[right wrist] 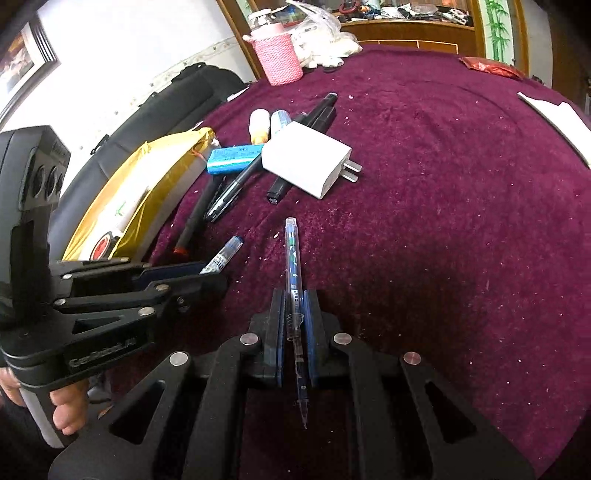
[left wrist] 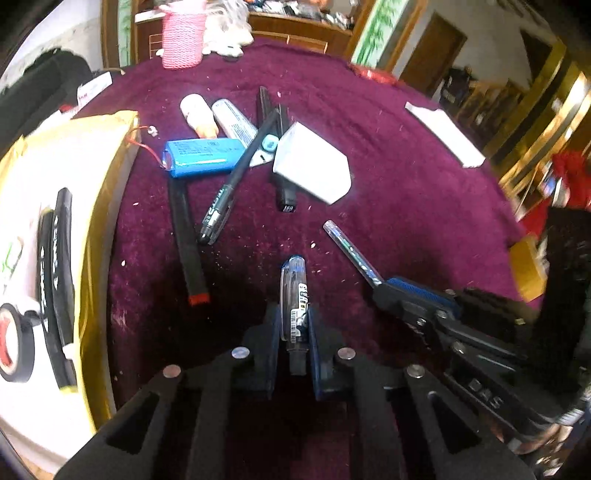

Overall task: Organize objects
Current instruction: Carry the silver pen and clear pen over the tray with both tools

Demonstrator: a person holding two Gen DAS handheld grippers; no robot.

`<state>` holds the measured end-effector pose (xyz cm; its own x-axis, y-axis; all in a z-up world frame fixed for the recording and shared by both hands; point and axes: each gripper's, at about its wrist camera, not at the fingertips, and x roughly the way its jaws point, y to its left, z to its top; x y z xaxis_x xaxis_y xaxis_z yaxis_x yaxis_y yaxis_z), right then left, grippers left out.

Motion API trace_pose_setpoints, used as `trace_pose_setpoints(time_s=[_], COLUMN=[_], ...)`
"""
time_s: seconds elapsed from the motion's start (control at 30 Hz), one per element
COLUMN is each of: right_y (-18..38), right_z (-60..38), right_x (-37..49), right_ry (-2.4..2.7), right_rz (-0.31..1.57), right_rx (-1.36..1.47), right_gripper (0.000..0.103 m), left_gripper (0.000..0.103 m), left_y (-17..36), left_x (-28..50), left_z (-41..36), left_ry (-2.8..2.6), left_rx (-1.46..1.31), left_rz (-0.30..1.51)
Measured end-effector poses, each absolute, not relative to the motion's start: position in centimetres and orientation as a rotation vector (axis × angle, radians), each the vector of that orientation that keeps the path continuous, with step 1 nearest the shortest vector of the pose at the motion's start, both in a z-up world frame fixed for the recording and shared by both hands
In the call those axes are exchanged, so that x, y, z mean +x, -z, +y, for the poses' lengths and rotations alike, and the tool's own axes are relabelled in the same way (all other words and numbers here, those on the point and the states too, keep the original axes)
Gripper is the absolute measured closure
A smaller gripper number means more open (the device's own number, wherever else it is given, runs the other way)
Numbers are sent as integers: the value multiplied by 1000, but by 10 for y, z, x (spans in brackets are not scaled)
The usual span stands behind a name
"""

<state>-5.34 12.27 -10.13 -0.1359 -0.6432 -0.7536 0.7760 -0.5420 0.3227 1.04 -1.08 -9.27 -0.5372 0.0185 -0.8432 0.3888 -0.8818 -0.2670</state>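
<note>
My left gripper (left wrist: 294, 314) is shut on a blue pen cap (left wrist: 293, 295), which sticks out forward between the pads; the same cap (right wrist: 221, 258) shows at the left gripper (right wrist: 201, 275) in the right wrist view. My right gripper (right wrist: 293, 299) is shut on an uncapped clear pen (right wrist: 293, 258), tip pointing back toward the camera; that pen (left wrist: 351, 251) pokes out of the right gripper (left wrist: 380, 286) in the left wrist view. Both grippers hover over the purple tablecloth (right wrist: 443, 221), cap and pen a short way apart.
A pile lies farther back: blue battery pack (left wrist: 203, 157), white charger (left wrist: 312, 168), black pens (left wrist: 221, 206), a black stick with a red end (left wrist: 188, 243), two small tubes (left wrist: 218, 118). A gold-edged box (left wrist: 55, 258) holding tape sits at left. A pink cup (left wrist: 183, 35) stands at the back.
</note>
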Motion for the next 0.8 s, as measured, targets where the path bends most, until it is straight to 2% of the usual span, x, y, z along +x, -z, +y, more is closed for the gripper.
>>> trace_pose_setpoints(time_s=[0.13,0.3,0.43,0.8], right_y=[97,94,93,72], right_z=[131,142,139,100], right_x=[-56,-56,-37,21], right_ry=[1870,1890,1844,1732], right_rz=[134,17,-109,-54], right_rx=[1099,1132,1152,1098], right_gripper=[94,94,94,94], left_gripper=[91,91,90,90], left_y=[92,89,79,57], left_x=[27,45,59,123], left_z=[-25,-33,-37,-64], left_ry=[2506,2513,2531,2472], left_rx=[1329,1313,1274,1128], left_rz=[810,913,908,926])
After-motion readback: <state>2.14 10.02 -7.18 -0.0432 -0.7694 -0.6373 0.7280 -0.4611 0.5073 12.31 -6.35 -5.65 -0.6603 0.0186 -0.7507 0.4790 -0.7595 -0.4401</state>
